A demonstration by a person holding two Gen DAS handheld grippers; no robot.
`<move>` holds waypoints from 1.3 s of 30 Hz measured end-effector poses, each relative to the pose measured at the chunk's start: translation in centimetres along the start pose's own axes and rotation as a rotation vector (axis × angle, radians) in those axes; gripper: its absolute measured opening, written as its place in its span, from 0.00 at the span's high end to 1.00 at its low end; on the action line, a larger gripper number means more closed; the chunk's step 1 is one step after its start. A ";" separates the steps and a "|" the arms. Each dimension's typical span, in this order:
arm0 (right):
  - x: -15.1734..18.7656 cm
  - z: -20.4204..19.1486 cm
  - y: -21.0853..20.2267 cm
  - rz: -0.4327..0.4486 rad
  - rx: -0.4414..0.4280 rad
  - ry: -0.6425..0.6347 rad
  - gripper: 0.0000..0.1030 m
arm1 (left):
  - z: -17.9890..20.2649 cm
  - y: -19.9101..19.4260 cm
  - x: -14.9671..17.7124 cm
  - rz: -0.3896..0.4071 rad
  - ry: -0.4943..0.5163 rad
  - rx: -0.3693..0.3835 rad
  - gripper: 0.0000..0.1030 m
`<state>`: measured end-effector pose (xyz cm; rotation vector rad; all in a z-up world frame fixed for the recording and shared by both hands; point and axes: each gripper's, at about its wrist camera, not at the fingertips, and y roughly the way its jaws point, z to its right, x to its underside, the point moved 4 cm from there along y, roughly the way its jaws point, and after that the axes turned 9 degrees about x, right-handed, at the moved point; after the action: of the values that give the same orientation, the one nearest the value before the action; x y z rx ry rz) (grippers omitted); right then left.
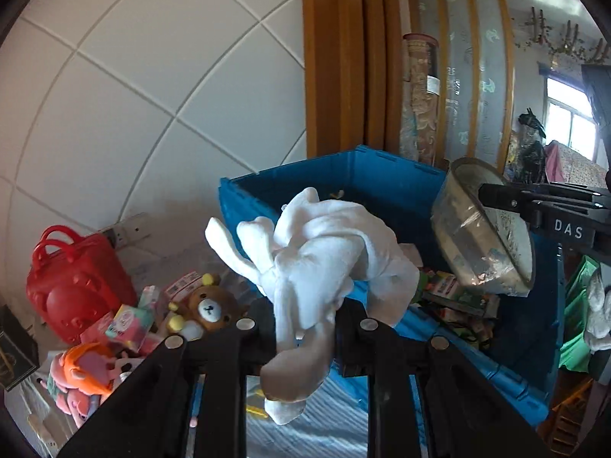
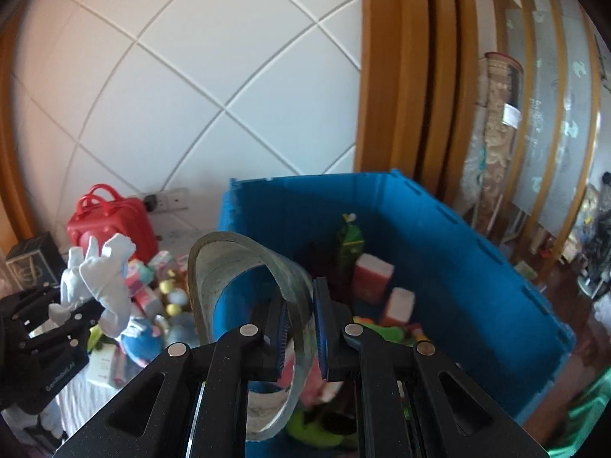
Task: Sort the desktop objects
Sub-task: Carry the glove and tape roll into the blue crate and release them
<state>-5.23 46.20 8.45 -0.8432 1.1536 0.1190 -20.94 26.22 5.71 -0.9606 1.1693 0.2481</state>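
My left gripper (image 1: 301,328) is shut on a white cloth glove (image 1: 324,252) and holds it up over the near rim of the blue plastic crate (image 1: 382,175). It also shows in the right wrist view (image 2: 67,315) at the left with the glove (image 2: 103,286). My right gripper (image 2: 299,337) is shut on the wall of a large clear tape roll (image 2: 244,278) and holds it above the crate (image 2: 477,259). The roll (image 1: 481,229) and that gripper (image 1: 492,194) show at the right of the left wrist view.
Cartons and toys lie inside the crate: a green carton (image 2: 349,244), a red-and-white box (image 2: 372,274). Left of the crate sit a red toy case (image 1: 72,282), a bear plush (image 1: 206,305), pink toys (image 1: 84,378) and a black box (image 1: 15,347). A tiled wall stands behind.
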 end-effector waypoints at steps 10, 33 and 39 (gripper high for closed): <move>3.1 11.6 6.3 -0.152 0.118 -0.054 0.88 | 11.4 8.6 -2.6 -0.202 0.104 0.112 0.81; 6.4 17.2 10.3 -0.224 0.140 -0.100 0.01 | 13.9 10.4 -2.3 -0.302 0.153 0.023 0.34; 6.5 17.1 9.6 -0.234 0.121 -0.073 0.00 | 13.8 10.1 -2.1 -0.289 0.142 0.039 0.34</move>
<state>5.78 61.72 0.40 -0.8527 0.9761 -0.1117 -18.91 43.15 3.27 -1.1123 1.1433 -0.0750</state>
